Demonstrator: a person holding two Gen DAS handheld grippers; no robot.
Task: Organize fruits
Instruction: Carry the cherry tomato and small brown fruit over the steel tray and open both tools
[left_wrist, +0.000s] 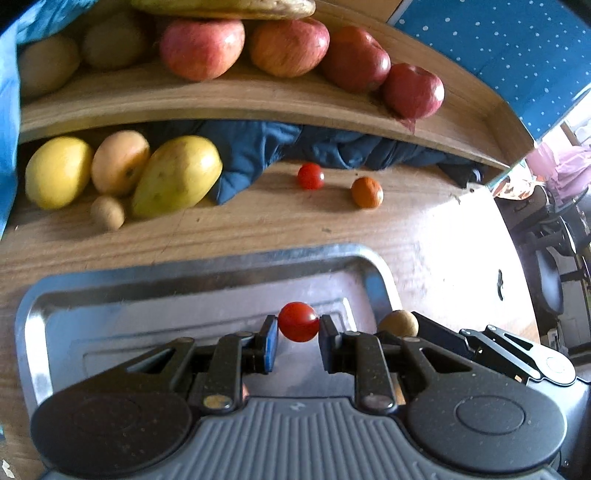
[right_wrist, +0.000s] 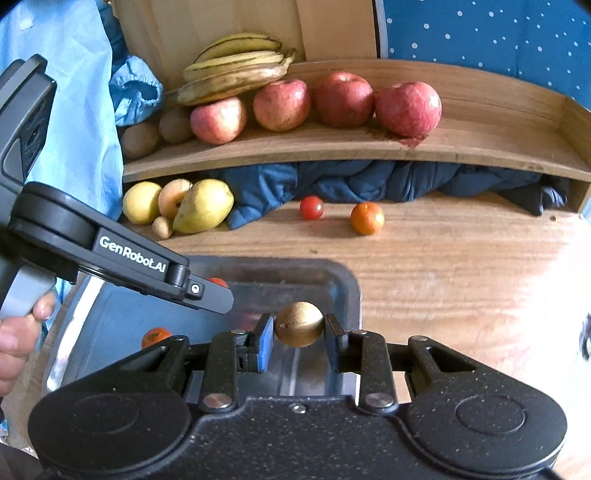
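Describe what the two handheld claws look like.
Both are black with speckled round side discs and silver rivets on jointed linkage arms. The left claw has a ribbed grey body and blue finger pads; white "GenRobot.AI" lettering and a grey handle show in the right view. The right claw has one blue pad.

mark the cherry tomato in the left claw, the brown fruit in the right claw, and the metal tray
cherry tomato (left_wrist: 298, 321), left wrist view, centre of its red skin.
brown fruit (right_wrist: 299, 324), right wrist view, middle of its front face.
metal tray (left_wrist: 207, 264), left wrist view, far rim.
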